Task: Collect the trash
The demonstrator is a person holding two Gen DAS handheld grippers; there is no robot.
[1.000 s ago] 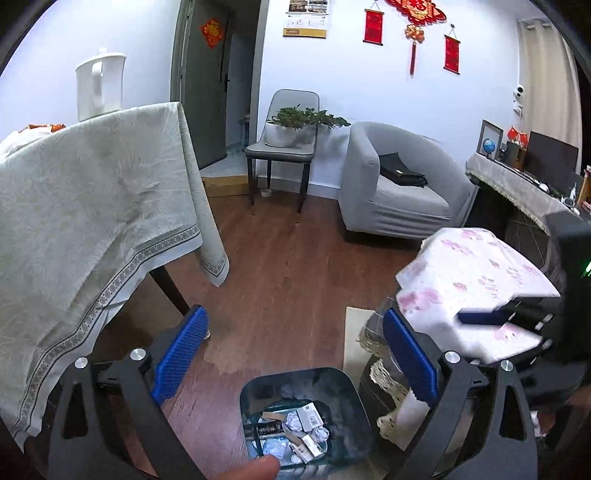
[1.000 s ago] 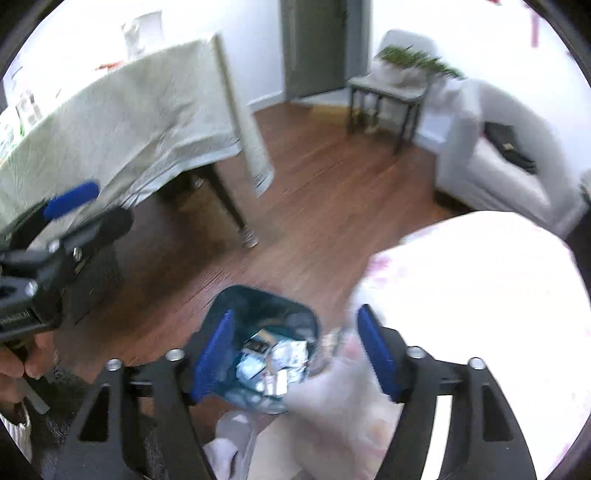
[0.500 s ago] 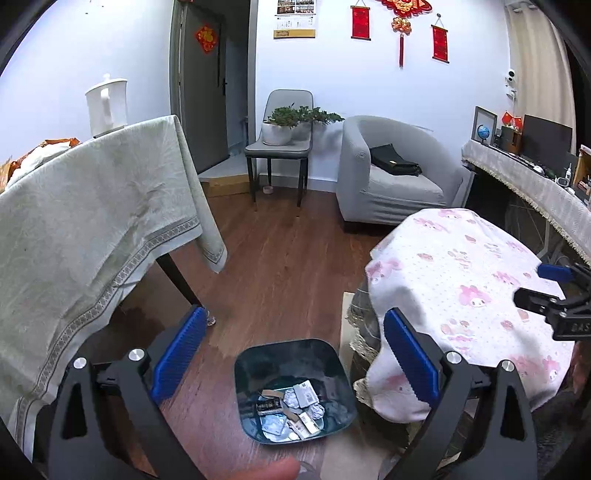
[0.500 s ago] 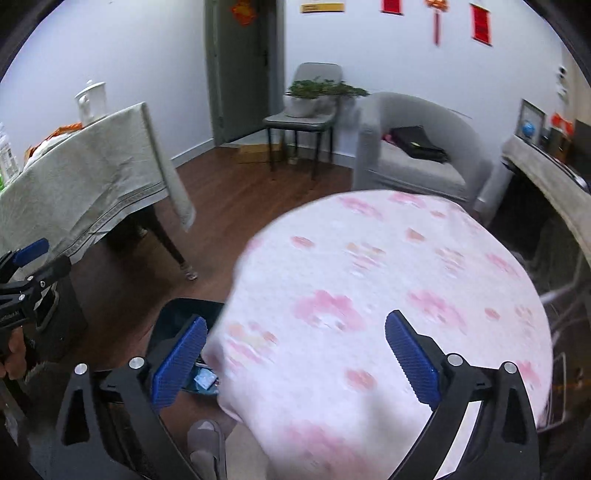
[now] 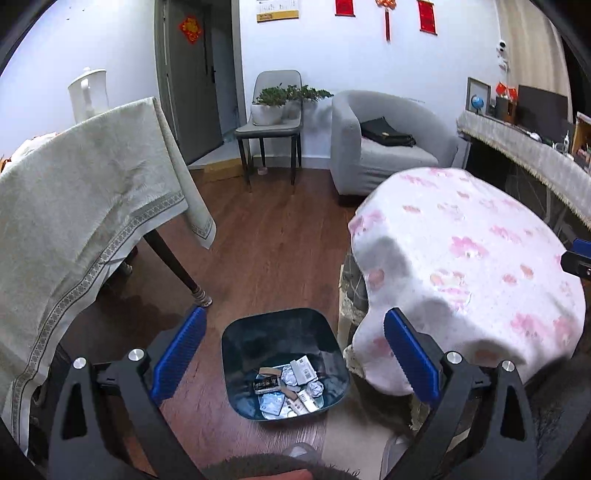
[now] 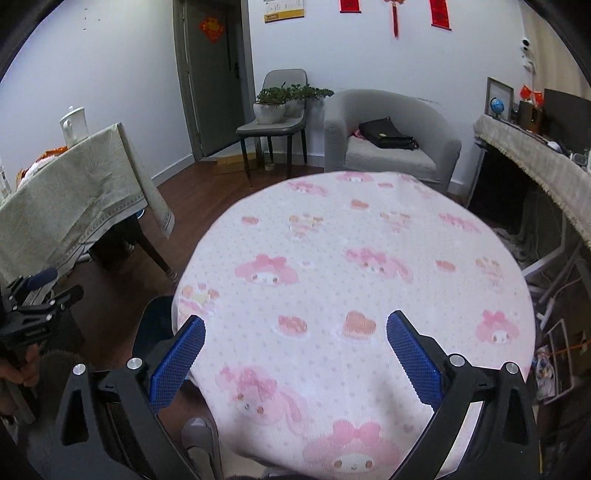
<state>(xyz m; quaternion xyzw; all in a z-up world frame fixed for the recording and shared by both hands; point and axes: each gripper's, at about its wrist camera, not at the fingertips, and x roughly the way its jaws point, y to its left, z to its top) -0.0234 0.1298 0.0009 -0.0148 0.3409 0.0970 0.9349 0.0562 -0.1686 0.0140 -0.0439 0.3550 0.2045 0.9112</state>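
Wrappers and crumpled paper already in the bin (image 5: 284,373), pink-clothed tabletop (image 6: 354,280) bare, both jaws spread empty.

No lettering is sharp enough to read. The red hangings (image 6: 439,13), the wall calendar (image 6: 285,11) and the printed wrappers in the trash bin (image 5: 236,339) all stay illegible.

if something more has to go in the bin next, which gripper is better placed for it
Probably the left. The left gripper hangs open with the trash bin showing between its fingers, while the right gripper is open over the pink tablecloth, the bin at its left edge. Neither holds anything.
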